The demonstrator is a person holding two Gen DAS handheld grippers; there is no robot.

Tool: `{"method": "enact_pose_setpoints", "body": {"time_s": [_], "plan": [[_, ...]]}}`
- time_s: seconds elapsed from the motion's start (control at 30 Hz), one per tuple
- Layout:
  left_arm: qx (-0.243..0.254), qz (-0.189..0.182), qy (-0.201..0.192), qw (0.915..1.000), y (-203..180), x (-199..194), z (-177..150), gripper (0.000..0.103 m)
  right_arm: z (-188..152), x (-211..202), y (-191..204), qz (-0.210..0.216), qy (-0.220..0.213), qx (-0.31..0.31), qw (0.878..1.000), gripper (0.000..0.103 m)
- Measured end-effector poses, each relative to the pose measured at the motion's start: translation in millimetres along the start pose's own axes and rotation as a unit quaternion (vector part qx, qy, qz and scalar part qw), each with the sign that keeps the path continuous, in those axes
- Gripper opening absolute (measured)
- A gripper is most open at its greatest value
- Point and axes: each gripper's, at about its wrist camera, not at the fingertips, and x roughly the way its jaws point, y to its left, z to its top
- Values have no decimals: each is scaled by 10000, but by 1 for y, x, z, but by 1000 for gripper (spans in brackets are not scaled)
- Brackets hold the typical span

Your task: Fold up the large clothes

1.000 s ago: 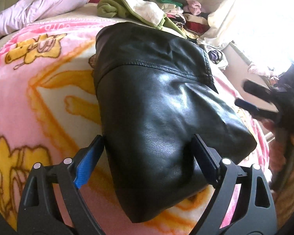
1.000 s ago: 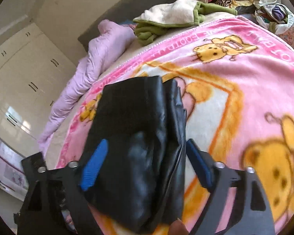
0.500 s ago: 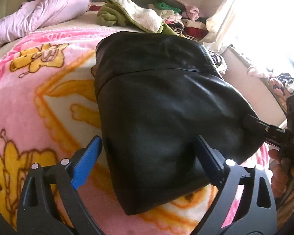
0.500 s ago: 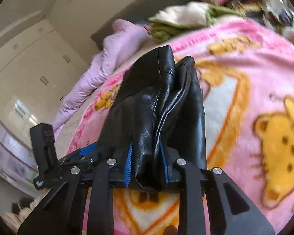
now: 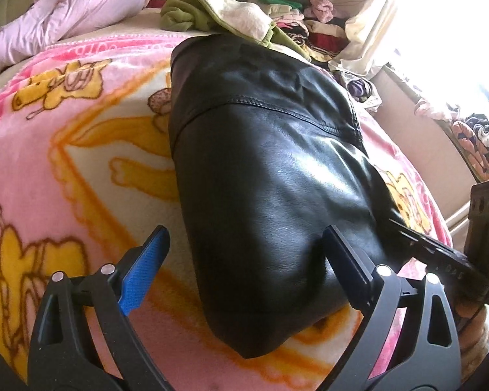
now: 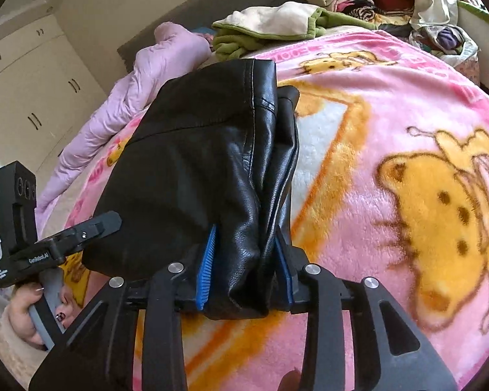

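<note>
A folded black leather jacket [image 5: 270, 169] lies on a pink cartoon blanket [image 5: 65, 163] over the bed. My left gripper [image 5: 244, 233] stands open and wide around the jacket's near end, its blue pads off the leather. In the right wrist view the right gripper [image 6: 244, 260] has a thick fold of the jacket [image 6: 195, 163] between its blue pads, which still touch the leather while the jaws are opening. The right gripper's finger [image 5: 440, 254] also shows at the jacket's right edge in the left wrist view.
A lilac quilted coat [image 5: 65, 16] and a green and cream garment [image 5: 212, 16] lie at the bed's far side, beside a pile of mixed clothes [image 5: 303, 22]. A hand [image 6: 26, 312] holds the left gripper's handle. White wardrobe doors [image 6: 32, 81] stand behind.
The right gripper came in from the right, closed on the jacket's edge fold and lifted it, and now the fold sits lower and its jaws stand wider. The left gripper stayed open.
</note>
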Motion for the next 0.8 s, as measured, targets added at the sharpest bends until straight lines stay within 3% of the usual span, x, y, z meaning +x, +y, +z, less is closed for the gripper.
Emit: {"method": "enact_pose_setpoints", "body": {"time_s": [0.1,0.13,0.33,0.47,0.53,0.6,0.7,0.8], "plan": [[41,31,-38,10000,-2,-2,0,88,-5,-8,-1,-57,10,37,10000,60],[46,31,-47,10000,-2,-3,0,88,-6,-9,-2,-60,17,50,10000,63],[169,135,-165,9996,-7,-12,0,88,-7,-29,0,-129,-132,22,9998,72],[224,237,-617,9976,-13,-35,0,88,21,-45,4,-131,-520,-139,9985,75],[145,71,-766,9969,-14,-47,3,87,40,-46,7,-121,-663,-214,9975,75],[113,-127,-733,9972,-18,-50,6,64,59,-38,8,-155,-683,-293,9971,75],[130,-565,-322,9978,-26,-37,5,47,93,-7,9,-162,-477,-315,9982,74],[443,-368,-160,9982,-35,-23,-4,46,113,28,11,-190,-217,-270,9992,62]]}}
